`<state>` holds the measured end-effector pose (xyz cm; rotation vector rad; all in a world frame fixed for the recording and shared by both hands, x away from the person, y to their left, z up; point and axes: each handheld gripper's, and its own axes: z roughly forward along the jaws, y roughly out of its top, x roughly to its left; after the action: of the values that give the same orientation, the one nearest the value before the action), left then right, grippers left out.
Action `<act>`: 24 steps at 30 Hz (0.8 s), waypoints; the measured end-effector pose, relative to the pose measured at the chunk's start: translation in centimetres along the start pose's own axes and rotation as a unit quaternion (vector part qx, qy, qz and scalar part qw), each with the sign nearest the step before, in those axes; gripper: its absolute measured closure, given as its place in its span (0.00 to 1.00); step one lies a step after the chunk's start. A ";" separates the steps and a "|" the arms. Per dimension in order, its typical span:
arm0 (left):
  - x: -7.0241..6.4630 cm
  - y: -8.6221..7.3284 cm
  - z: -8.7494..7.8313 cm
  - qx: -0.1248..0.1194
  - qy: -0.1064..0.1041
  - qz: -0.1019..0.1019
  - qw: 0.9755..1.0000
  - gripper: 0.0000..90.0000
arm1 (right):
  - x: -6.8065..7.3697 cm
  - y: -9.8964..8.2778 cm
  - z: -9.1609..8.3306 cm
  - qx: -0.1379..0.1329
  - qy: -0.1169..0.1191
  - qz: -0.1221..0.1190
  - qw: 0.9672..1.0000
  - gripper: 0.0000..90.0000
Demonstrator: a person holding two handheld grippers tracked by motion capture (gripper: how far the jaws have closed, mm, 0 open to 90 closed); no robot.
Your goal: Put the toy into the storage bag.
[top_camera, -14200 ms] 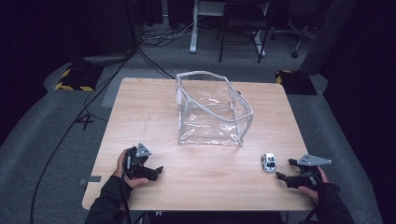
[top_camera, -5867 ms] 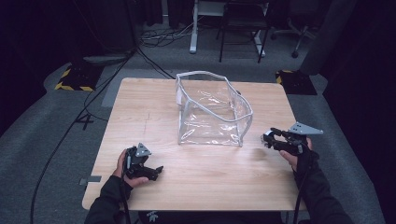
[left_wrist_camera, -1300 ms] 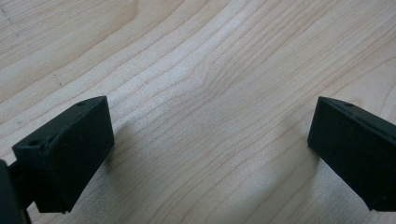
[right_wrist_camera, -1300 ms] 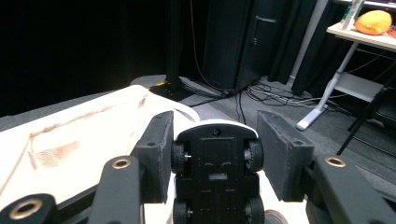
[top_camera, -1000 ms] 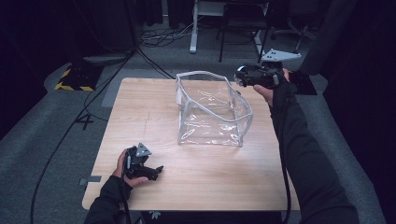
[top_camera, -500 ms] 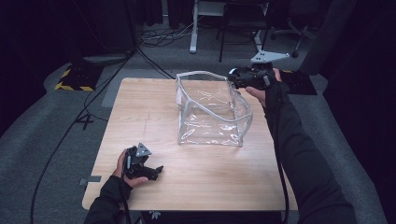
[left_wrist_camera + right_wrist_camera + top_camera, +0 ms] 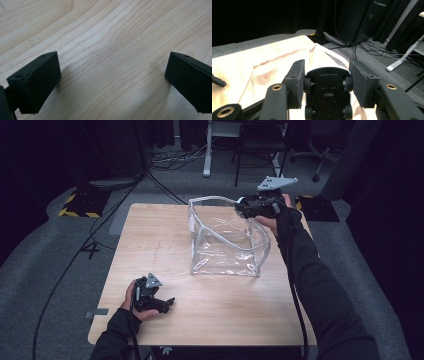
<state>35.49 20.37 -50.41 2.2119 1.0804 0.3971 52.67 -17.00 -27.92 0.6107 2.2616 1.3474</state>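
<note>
A clear soft plastic container (image 7: 227, 237) stands open-topped on the far middle of the wooden table (image 7: 150, 235). My right gripper (image 7: 243, 206) hovers at its far right rim, shut on a small toy car (image 7: 327, 92). The car hangs underside up in the right gripper view, with its black chassis and wheels showing between the pads (image 7: 295, 82). The container's clear wall (image 7: 274, 67) lies below and beyond the car. My left gripper (image 7: 167, 304) rests low at the table's front left. Its jaws stand open in the left gripper view over bare wood (image 7: 112, 50).
Cables (image 7: 165, 160) trail over the grey floor behind the table, near white desk legs (image 7: 207, 150) and a chair (image 7: 260, 145). A yellow-and-black striped block (image 7: 80, 202) lies on the floor at the far left. A black plate (image 7: 310, 202) lies by the far right corner.
My right gripper picked the toy car up from the front right of the table, carried it to the far side and now shifts left over the container's rim. The left gripper stayed still.
</note>
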 end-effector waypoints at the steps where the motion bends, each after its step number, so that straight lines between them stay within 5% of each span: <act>1: 0.0 0.0 0.0 0.000 0.000 0.000 1.000 0.01 | 0.0 0.0 0.2 0.002 0.002 -0.001 1.000 0.54; 14: 0.0 0.0 0.0 0.000 0.000 0.000 1.000 0.01 | 0.6 0.1 2.2 0.046 0.016 -0.021 0.999 0.54; 24: 0.0 0.0 0.0 0.000 0.000 0.000 1.000 0.01 | 0.7 0.3 3.6 0.096 0.030 -0.034 0.994 0.54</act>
<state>35.47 20.38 -50.41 2.2116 1.0794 0.3972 54.19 -13.96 -29.33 0.5566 2.4566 1.1388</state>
